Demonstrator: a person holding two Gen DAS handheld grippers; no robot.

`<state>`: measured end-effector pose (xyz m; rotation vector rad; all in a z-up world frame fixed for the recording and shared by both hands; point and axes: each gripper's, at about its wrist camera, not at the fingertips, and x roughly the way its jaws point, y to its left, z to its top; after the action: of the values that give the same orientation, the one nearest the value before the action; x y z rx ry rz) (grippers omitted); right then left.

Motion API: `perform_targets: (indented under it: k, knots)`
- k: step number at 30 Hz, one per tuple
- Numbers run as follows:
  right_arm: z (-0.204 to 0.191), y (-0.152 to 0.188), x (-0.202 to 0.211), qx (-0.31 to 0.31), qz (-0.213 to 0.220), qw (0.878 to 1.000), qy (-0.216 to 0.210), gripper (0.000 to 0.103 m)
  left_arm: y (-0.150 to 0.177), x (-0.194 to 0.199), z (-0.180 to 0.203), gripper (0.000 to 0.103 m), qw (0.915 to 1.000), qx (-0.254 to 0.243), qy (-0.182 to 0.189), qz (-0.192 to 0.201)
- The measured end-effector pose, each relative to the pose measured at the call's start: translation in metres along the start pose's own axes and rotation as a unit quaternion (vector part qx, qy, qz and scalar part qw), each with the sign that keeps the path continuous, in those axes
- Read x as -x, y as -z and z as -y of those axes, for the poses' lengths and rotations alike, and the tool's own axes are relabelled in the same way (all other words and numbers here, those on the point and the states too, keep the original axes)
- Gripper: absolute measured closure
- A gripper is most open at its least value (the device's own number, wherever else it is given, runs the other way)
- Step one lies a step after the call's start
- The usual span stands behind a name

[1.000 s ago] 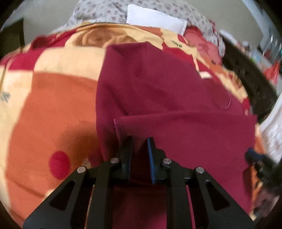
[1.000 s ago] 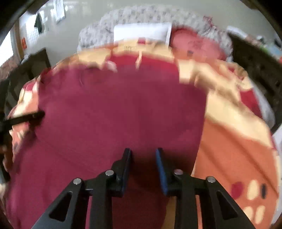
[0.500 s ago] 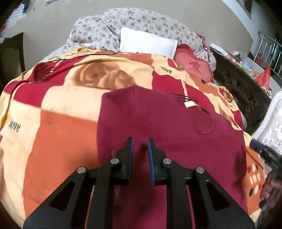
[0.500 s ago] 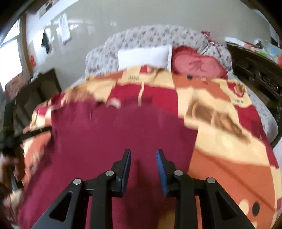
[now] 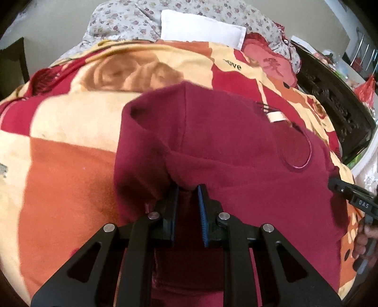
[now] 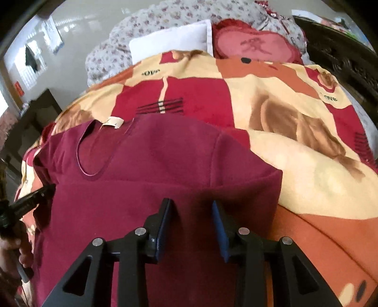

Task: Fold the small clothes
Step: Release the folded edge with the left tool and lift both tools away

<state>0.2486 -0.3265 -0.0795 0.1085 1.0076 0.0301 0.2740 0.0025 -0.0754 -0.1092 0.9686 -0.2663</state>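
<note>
Domestic bedroom. A bed carries a plush orange, red and cream patterned blanket (image 6: 295, 113), a white rectangular pillow (image 5: 203, 29), a floral grey quilt (image 6: 165, 21) and a red heart-shaped cushion (image 6: 255, 44). Dark carved wooden furniture (image 5: 335, 99) stands beside it.

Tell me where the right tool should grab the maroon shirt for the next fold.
Grip the maroon shirt at its short sleeve, coming in from the blanket side. That sleeve lies flat with its hem edge free, sticking out past the body.
</note>
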Motion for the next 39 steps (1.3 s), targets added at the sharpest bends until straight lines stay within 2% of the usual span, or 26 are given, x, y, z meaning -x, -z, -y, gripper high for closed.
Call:
perform_targets:
  k: [2,4,5,7,10,11,12,14,15,17,20,24,27,32,35,39]
  knots:
    - [-0.014,0.0,0.024,0.024,0.034,0.999,0.013,0.07,0.002,0.024,0.004,0.088,0.9995,-0.003,-0.005,0.031]
    - [-0.036,0.012,0.054,0.06,0.082,0.995,0.024,0.068,0.013,0.046,0.011,0.088,0.9982,-0.012,0.018,0.056]
    - [-0.048,0.021,0.065,0.069,0.091,0.993,0.018,0.068,0.019,0.052,0.015,0.088,0.9977,-0.017,0.028,0.06]
    - [-0.062,0.037,0.068,0.077,0.072,0.994,-0.007,0.068,0.037,0.055,0.023,0.088,0.9975,-0.026,0.043,0.049]
    - [-0.074,0.065,0.048,0.101,0.049,0.993,0.047,0.068,0.055,0.03,0.031,0.088,0.9989,-0.035,0.03,0.0]
    - [-0.068,0.072,0.031,0.091,0.018,0.994,0.054,0.068,0.061,0.013,0.029,0.087,0.9989,-0.028,0.022,-0.031]
    - [-0.061,0.077,0.019,0.075,-0.003,0.996,0.053,0.068,0.061,0.01,0.027,0.087,0.999,-0.017,0.028,-0.03]
    - [-0.051,0.082,0.022,0.045,0.023,0.998,0.03,0.068,0.057,0.01,0.022,0.088,0.9986,0.007,0.041,-0.034]
    - [-0.048,0.081,0.023,0.036,0.015,0.999,0.027,0.067,0.054,0.011,0.02,0.088,0.9982,0.015,0.042,-0.041]
    - [-0.05,0.079,0.034,0.031,0.001,0.999,0.039,0.068,0.052,0.021,0.026,0.088,0.9989,0.003,0.017,-0.044]
    - [-0.056,0.087,0.068,0.036,0.037,0.998,0.048,0.067,0.06,0.047,0.035,0.087,0.9991,-0.021,-0.032,-0.016]
    - [-0.073,0.117,0.11,0.04,0.059,0.997,0.032,0.066,0.085,0.072,0.039,0.087,0.998,-0.013,-0.062,-0.007]
    - [-0.088,0.144,0.13,0.047,0.069,0.996,0.019,0.062,0.107,0.088,0.043,0.087,0.9959,-0.025,-0.086,0.0]
    - [-0.105,0.195,0.162,0.076,0.078,0.994,0.012,0.062,0.134,0.112,0.047,0.087,0.9928,-0.056,-0.105,0.012]
    - [-0.099,0.213,0.18,0.061,0.082,0.995,-0.011,0.062,0.142,0.124,0.044,0.087,0.9933,-0.055,-0.1,0.018]
    - [-0.08,0.234,0.204,0.034,0.097,0.995,-0.011,0.059,0.148,0.135,0.04,0.087,0.9929,-0.056,-0.103,0.023]
